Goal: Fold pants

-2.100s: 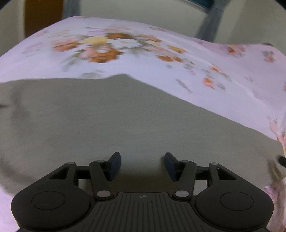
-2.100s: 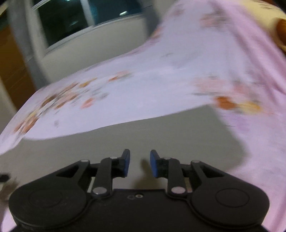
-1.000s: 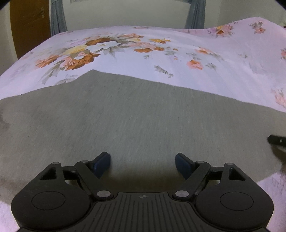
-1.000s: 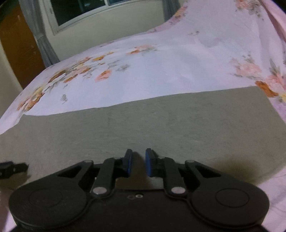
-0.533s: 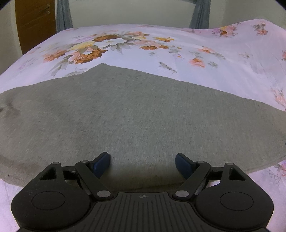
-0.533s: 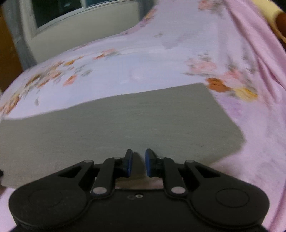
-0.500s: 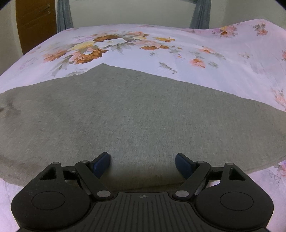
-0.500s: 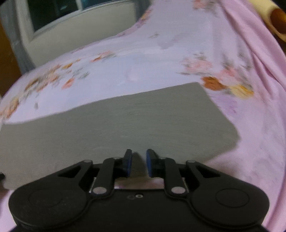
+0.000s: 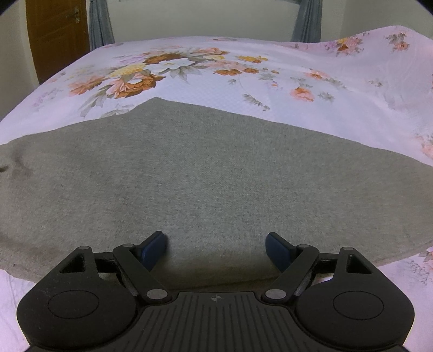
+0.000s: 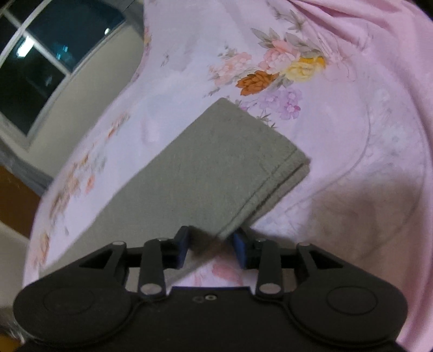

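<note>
The grey pants (image 9: 216,173) lie flat on the flowered bedsheet (image 9: 243,81), folded lengthwise with one leg on the other. My left gripper (image 9: 215,247) is open and empty, low over the near edge of the pants' wide part. In the right wrist view the leg end (image 10: 222,162) shows two stacked hems. My right gripper (image 10: 211,245) is open, and the near corner of the leg end sits between its fingers.
A pink sheet bulges up at the right of the bed (image 10: 379,81). A window (image 10: 40,62) and pale wall stand beyond the bed. A brown door (image 9: 56,35) and grey curtains (image 9: 100,24) are at the far side of the room.
My right gripper has opened from nearly shut, turned and moved to the corner of the leg end. My left gripper has stayed open and still over the pants.
</note>
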{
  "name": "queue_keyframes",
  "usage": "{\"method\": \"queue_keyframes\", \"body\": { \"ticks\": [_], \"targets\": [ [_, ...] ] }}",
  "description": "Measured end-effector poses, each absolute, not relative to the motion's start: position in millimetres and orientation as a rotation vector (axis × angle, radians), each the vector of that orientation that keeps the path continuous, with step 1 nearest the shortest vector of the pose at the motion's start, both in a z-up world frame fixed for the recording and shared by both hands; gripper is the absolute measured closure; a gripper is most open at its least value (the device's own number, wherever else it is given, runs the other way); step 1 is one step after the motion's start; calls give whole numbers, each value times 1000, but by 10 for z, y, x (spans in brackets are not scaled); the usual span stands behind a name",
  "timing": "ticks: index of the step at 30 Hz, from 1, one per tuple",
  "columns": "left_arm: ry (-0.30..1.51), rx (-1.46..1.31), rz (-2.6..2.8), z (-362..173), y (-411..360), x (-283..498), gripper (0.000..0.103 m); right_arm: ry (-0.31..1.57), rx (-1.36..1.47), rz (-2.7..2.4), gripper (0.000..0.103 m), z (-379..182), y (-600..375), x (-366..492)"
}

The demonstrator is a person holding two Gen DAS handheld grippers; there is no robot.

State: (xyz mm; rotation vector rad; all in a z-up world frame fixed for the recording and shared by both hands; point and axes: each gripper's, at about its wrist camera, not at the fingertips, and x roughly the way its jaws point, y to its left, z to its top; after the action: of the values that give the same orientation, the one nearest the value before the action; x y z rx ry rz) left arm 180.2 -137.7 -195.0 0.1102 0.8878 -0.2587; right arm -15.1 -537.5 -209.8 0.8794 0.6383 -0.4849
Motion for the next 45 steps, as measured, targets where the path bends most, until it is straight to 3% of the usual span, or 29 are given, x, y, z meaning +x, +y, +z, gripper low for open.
{"method": "queue_keyframes", "body": {
  "ticks": [7, 15, 20, 24, 27, 28, 29, 32, 33, 36, 40, 45],
  "targets": [
    [885, 116, -257, -1967, -1390, 1811, 21, 586, 832, -495, 87, -2060, -5327, -30],
    [885, 108, -265, -1972, -1382, 1824, 19, 405, 524, -389, 91, -1216, -5025, -28],
    [883, 118, -269, -1992, -1391, 1823, 19, 626, 575, -540, 91, -1802, -5282, 8],
    [889, 120, -270, -1987, -1391, 1829, 19, 624, 624, -541, 84, -1929, -5318, -86],
    [893, 111, -268, -1957, -1398, 1834, 19, 608, 728, -532, 68, -1944, -5425, -157],
    [894, 104, -274, -1943, -1407, 1835, 19, 592, 788, -532, 58, -1981, -5475, -195],
    [895, 102, -280, -1939, -1420, 1832, 19, 563, 871, -520, 57, -2039, -5539, -248],
    [896, 114, -291, -1934, -1494, 1833, 19, 505, 956, -509, 70, -2083, -5597, -289],
    [898, 116, -294, -1932, -1514, 1834, 19, 500, 941, -506, 79, -2057, -5566, -254],
    [900, 114, -296, -1930, -1538, 1848, 19, 502, 912, -485, 87, -1993, -5517, -165],
    [897, 118, -299, -1946, -1535, 1857, 19, 496, 905, -453, 93, -1918, -5491, -150],
    [896, 120, -299, -1950, -1544, 1860, 19, 372, 662, -353, 95, -1328, -5266, 72]
  ]
}}
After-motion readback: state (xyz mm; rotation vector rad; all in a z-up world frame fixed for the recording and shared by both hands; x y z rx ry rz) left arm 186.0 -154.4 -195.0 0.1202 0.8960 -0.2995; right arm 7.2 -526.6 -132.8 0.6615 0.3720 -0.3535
